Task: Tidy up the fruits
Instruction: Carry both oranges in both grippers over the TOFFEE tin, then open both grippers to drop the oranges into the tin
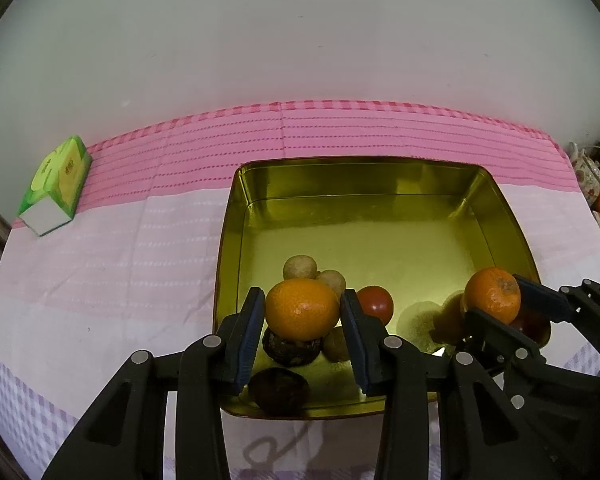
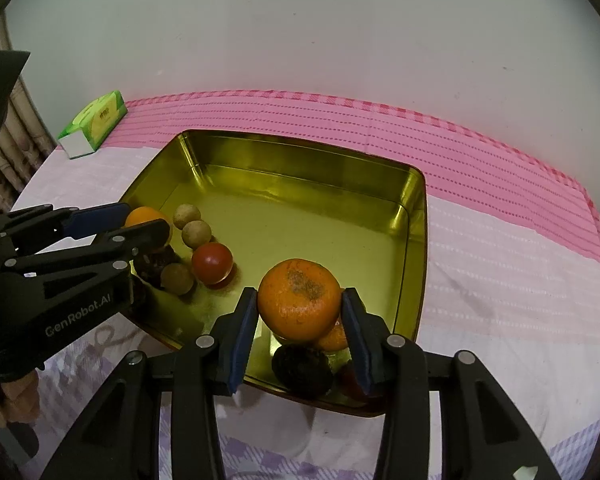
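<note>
1. Gripping a smooth orange [image 1: 302,309], the left gripper [image 1: 302,312] has its blue pads [image 1: 249,330] pressed on the fruit's two sides, jaws drawn in narrow around it, above the near left part of the gold tin [image 1: 380,168].
2. Held the same way, a second orange with a rough grey-brown patch [image 2: 299,299] sits between the narrow jaws of the right gripper [image 2: 300,306], over the tin's near right corner.
3. Under the left-held orange, inside the tin, lies a dark wrinkled fruit [image 1: 292,347], with another dark fruit [image 1: 279,394] closer to the tin's near wall.
4. Beside these, three small tan round fruits [image 1: 300,267] cluster along the tin's left side, and a red tomato-like fruit [image 2: 212,263] rests just right of them on the tin floor.
5. Beneath the right-held orange, a dark fruit [image 2: 302,370] and part of another orange fruit [image 2: 334,338] lie in the tin's near right corner.
6. Farther inside, the tin's floor is bare gold metal.
7. Outside the tin, a pink and white striped cloth [image 1: 380,132] covers the surface around it.
8. Well to the tin's left, at the cloth's far edge, stands a green tissue box [image 1: 58,186].
</note>
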`<action>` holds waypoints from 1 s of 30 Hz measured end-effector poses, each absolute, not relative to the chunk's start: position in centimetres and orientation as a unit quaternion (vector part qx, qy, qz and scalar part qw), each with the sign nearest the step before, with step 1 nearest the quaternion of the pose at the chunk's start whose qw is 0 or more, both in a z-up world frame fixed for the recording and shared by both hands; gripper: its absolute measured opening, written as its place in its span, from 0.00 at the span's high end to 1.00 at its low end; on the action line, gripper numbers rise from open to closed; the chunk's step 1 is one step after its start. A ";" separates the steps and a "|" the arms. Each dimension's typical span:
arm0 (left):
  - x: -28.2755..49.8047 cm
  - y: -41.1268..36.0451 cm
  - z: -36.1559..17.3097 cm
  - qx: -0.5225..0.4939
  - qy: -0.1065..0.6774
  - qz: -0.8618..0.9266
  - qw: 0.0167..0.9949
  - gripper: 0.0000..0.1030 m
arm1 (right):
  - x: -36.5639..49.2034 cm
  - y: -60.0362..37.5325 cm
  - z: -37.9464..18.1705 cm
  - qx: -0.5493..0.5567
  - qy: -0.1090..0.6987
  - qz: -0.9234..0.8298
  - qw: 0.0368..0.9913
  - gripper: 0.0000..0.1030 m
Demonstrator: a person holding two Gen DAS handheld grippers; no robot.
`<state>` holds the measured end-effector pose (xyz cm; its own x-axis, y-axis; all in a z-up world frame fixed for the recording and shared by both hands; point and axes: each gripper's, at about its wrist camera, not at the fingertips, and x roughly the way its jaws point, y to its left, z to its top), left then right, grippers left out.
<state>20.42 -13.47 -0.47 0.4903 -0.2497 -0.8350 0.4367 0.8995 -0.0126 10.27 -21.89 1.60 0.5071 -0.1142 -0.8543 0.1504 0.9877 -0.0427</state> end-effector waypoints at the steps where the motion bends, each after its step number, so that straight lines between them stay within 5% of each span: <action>1: 20.5 -13.4 -0.4 0.101 0.464 -0.198 0.858 0.61 | 10.3 -21.8 1.6 0.018 0.490 -0.077 0.868 0.61; 14: 19.5 -12.9 0.4 0.113 0.449 -0.196 0.865 0.61 | 10.3 -22.0 2.1 0.026 0.482 -0.078 0.872 0.60; 30: 16.4 -11.3 1.4 0.101 0.448 -0.178 0.870 0.61 | 7.9 -21.3 3.3 0.030 0.474 -0.090 0.875 0.45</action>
<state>16.45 -11.26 1.38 0.5349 -0.2197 -0.8158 0.4000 0.9164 0.0155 7.86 -21.29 3.31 0.5343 -0.1290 -0.8354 0.1867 0.9819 -0.0323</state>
